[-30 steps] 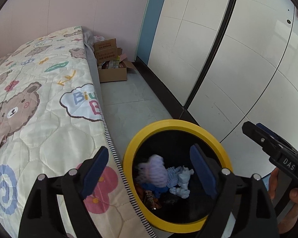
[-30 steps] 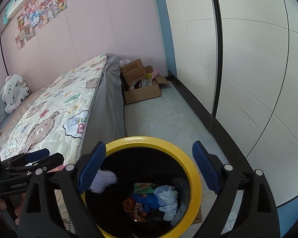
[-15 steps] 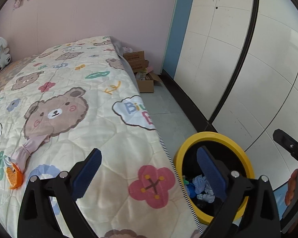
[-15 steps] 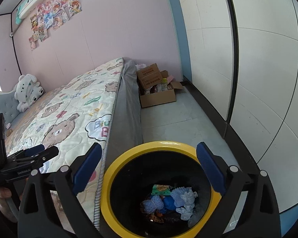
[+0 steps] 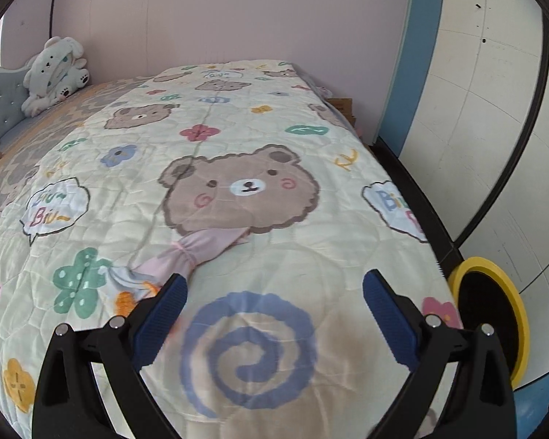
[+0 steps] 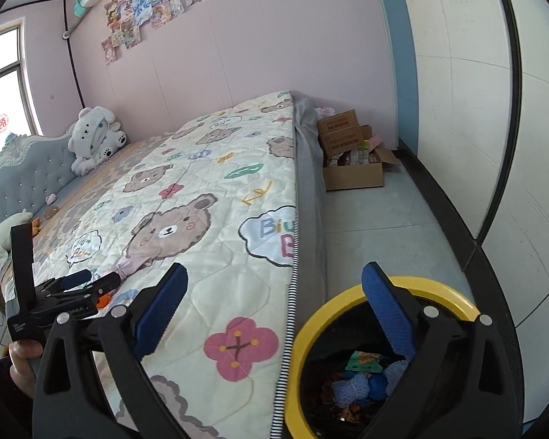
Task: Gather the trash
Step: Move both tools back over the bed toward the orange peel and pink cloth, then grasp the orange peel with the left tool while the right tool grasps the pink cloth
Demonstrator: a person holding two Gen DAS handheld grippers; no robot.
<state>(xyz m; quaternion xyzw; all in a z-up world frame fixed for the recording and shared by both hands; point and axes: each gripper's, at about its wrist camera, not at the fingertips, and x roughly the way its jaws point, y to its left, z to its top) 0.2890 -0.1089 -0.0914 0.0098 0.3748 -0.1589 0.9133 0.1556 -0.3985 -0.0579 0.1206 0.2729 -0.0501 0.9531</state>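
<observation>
- Grippers: left gripper (image 5: 272, 311) has its blue pads spread wide with nothing between them; jaws have just been opening. It hangs over the bear-print quilt (image 5: 238, 153), above the blue spiral.
- Right gripper (image 6: 274, 311) is the same — pads wide apart, nothing held, jaws have just been opening. It straddles the bed edge and the bin.
- Trash on bed: pink tied cloth piece (image 5: 197, 248) lies on the quilt just below the big bear's chin, ahead of and slightly left of the left gripper's left pad. Bluish bit and orange scrap (image 5: 126, 301) lie at its lower-left end, touching or nearly — can't tell which.
- Bin: yellow-rimmed trash bin (image 6: 351, 296) stands on the floor just beside the bed's side. Inside: blue yarn-like bundles, a green wrapper, other scraps.
- From the right wrist view, the left gripper sits at far left over the quilt, a hand (image 6: 22, 362) on its handle.
- Background: white plush toy (image 6: 95, 139) at the headboard, open cardboard box (image 6: 351, 172) on the floor by the foot of the bed.
</observation>
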